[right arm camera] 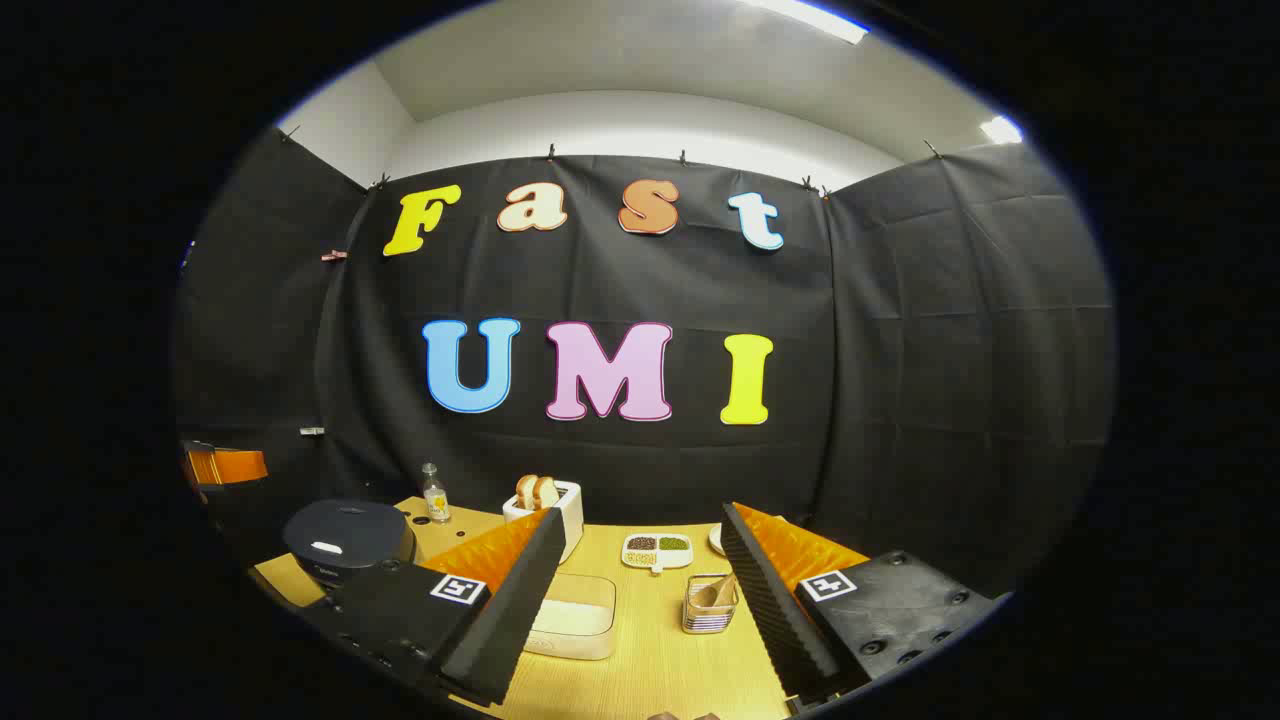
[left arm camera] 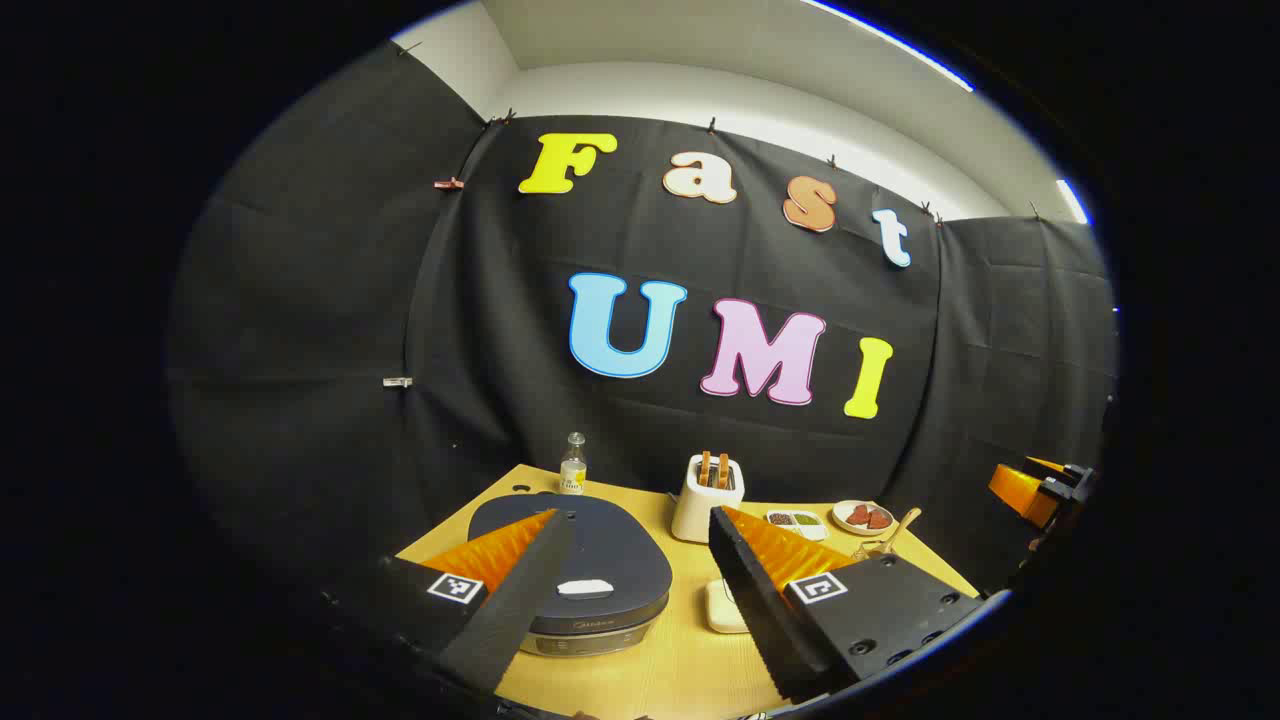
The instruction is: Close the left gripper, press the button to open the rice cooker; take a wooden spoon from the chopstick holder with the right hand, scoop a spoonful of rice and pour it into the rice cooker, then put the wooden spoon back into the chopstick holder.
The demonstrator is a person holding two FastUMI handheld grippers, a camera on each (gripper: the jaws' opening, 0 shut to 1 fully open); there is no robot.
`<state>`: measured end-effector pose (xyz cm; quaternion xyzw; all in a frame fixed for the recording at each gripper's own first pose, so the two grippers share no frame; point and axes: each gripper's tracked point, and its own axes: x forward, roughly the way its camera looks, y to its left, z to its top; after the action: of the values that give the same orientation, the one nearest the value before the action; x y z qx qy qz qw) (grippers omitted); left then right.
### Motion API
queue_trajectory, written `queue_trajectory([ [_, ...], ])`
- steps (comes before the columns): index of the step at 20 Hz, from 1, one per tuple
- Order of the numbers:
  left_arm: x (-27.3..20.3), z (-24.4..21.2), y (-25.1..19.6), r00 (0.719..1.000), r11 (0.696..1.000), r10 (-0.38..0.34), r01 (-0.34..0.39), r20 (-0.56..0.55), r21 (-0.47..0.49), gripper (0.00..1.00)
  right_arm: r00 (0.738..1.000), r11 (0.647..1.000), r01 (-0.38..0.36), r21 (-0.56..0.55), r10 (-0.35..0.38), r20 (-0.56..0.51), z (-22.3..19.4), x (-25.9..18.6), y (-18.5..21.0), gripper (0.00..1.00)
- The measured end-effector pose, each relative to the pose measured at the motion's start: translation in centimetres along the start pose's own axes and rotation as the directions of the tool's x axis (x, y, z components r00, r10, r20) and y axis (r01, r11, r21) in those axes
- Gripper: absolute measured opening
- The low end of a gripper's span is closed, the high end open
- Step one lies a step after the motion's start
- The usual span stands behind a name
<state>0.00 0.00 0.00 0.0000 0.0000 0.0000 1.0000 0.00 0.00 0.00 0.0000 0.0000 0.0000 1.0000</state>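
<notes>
Left hand-held gripper released, fingers spread wide, hovering above the pale wooden counter with nothing between them. Between those fingers, in the left gripper view: dark round rice cooker with a flat lid, lid down, small white oblong button near its front edge, toward 6 o'clock of the lid. At 12 o'clock beyond the cooker, a small clear glass bottle with a yellow label. At 1 o'clock, a white toaster holding two bread slices. Further toward 2 o'clock, a white divided dish of dark and green grains and a small round plate with red pieces. Just beside that plate, a wooden spoon leaning up out of a holder mostly hidden behind the right finger. At 3 o'clock, at the far edge, the other hand-held gripper.

Right hand-held gripper likewise released, fingers wide apart, empty. Between them in the right gripper view: a white rectangular container of rice at 7 o'clock and a clear chopstick holder with striped base at 5 o'clock, wooden spoon standing tilted inside it. Divided grain dish at 12 o'clock, toaster at 11 o'clock, rice cooker well off at 9 o'clock, closed.
</notes>
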Motion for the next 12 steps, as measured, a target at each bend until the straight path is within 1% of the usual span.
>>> queue_trajectory([
  [3,0.10,-0.05,0.50,1.000,1.000,0.016,-0.016,0.003,0.021,0.95,1.000,1.000,0.000,0.005,0.000,-0.004,-0.19,0.10,0.19,0.98],
  [12,0.16,-0.65,0.22,1.000,0.999,-0.003,0.003,-0.005,0.041,0.95,1.000,1.000,0.018,0.019,-0.017,-0.015,-0.66,-0.27,-0.06,0.98],
])
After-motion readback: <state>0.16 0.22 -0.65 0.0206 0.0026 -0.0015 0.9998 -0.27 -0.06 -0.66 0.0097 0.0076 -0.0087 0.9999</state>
